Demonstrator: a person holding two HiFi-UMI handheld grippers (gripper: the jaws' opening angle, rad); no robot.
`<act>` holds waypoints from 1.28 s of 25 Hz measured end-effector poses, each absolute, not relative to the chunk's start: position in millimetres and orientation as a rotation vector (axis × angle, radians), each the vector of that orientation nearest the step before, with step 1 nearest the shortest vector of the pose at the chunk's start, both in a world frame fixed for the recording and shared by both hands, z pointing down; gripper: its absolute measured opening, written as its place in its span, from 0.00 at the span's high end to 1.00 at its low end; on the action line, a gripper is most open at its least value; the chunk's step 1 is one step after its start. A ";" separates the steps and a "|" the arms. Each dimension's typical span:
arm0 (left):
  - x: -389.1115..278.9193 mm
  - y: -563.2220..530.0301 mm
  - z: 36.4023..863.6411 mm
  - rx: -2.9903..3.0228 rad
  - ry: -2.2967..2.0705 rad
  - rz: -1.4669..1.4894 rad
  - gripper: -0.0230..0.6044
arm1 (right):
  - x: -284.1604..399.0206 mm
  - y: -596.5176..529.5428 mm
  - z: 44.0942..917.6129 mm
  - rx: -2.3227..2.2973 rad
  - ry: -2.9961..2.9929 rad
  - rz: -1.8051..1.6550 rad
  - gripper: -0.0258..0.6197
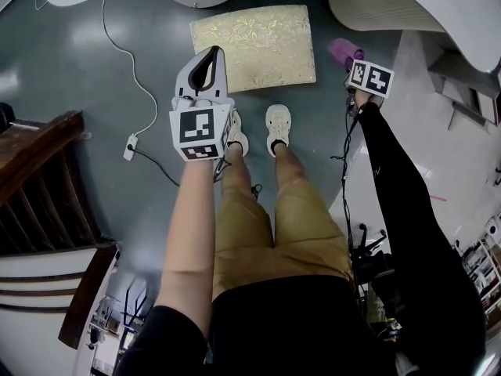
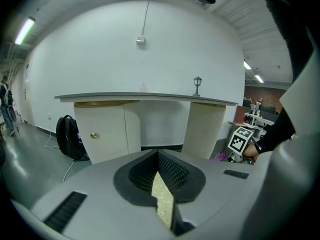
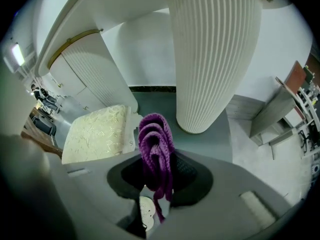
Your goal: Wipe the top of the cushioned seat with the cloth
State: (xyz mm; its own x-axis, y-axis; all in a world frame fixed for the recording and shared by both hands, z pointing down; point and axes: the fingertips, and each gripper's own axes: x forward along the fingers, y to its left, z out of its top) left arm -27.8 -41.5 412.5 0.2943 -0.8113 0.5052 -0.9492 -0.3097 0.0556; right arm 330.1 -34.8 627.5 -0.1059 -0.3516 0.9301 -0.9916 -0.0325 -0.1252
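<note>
The cushioned seat point(image 1: 254, 47) is a cream and gold patterned square on the grey floor ahead of my feet. My left gripper point(image 1: 211, 57) hovers over its near left corner, jaws shut with nothing in them. Through the slim slit between them in the left gripper view, a strip of the seat point(image 2: 162, 199) shows. My right gripper point(image 1: 354, 63) is off the seat's right edge, shut on a purple knitted cloth point(image 1: 344, 51). In the right gripper view the cloth point(image 3: 156, 151) stands up in loops from the jaws, with the seat point(image 3: 97, 134) to the left.
White ribbed pedestals point(image 3: 212, 59) of a curved counter stand just beyond the seat. A white cable and plug point(image 1: 131, 143) lie on the floor to the left, by dark wooden furniture point(image 1: 39, 178). A black backpack point(image 2: 67, 136) leans on a cabinet. My shoes point(image 1: 278, 124) are close to the seat.
</note>
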 end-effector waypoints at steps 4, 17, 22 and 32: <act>-28.6 -34.3 410.8 2.210 -1.609 0.568 0.95 | 328.1 -32.5 622.2 1.427 -1.583 1.121 0.82; -92.0 4.8 406.9 2.123 -1.719 0.536 0.95 | 124.9 -7.6 563.6 1.073 -2.014 1.189 0.82; -129.8 25.5 409.8 2.080 -1.752 0.552 0.95 | -12.1 30.0 558.4 0.805 -2.103 1.305 0.82; -193.0 54.8 410.2 2.020 -1.789 0.520 0.95 | -101.5 52.5 629.3 0.732 -1.867 1.338 0.82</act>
